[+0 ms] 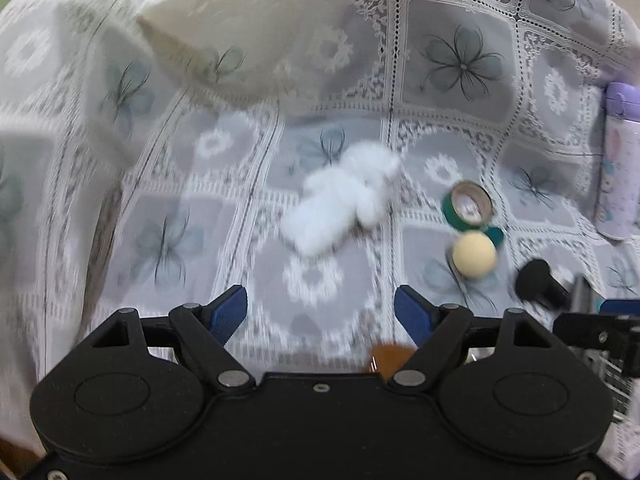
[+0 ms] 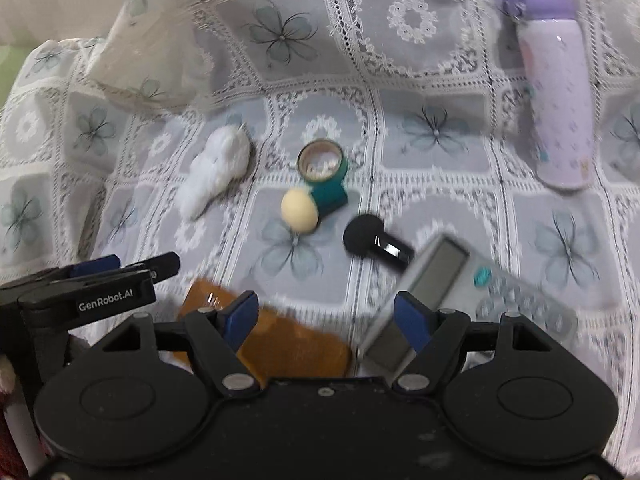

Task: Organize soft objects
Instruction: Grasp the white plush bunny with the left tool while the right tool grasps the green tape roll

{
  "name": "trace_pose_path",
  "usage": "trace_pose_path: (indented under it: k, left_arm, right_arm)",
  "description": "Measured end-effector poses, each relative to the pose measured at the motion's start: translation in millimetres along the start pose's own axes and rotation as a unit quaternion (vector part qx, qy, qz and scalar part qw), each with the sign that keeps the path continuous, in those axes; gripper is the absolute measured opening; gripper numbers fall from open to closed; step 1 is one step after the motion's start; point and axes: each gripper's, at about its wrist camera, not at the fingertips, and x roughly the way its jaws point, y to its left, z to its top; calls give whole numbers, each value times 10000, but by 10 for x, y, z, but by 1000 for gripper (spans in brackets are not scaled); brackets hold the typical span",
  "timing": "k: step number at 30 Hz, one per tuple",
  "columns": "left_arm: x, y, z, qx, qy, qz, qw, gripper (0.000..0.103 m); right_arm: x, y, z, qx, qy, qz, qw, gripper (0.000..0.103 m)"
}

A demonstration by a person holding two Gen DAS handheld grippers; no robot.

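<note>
Left hand-held gripper (image 1: pixel 320 312) and right hand-held gripper (image 2: pixel 326 314) both apart, empty (blurred); plush (image 1: pixel 340 196), ball (image 1: pixel 474 256) on bench (image 1: pixel 460 60).

I am holding my right gripper (image 2: pixel 324 316) open above the lace cloth (image 2: pixel 420 92), looking down at a white plush toy (image 2: pixel 218 168), yellow ball (image 2: pixel 299 210) and remote (image 2: pixel 440 280).
</note>
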Motion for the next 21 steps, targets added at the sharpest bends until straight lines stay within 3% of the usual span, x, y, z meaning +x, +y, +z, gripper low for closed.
trace_pose_path:
  k: [14,21]
  left_arm:
    - [579,-197,335,635,-313,-114,9974,78]
    - [795,-290,351,926,-344,-155,9950,79]
  right_arm:
    - [649,27,831,134,-212,-6,9997,74]
    - [1003,80,984,30,-103,-69,9999,74]
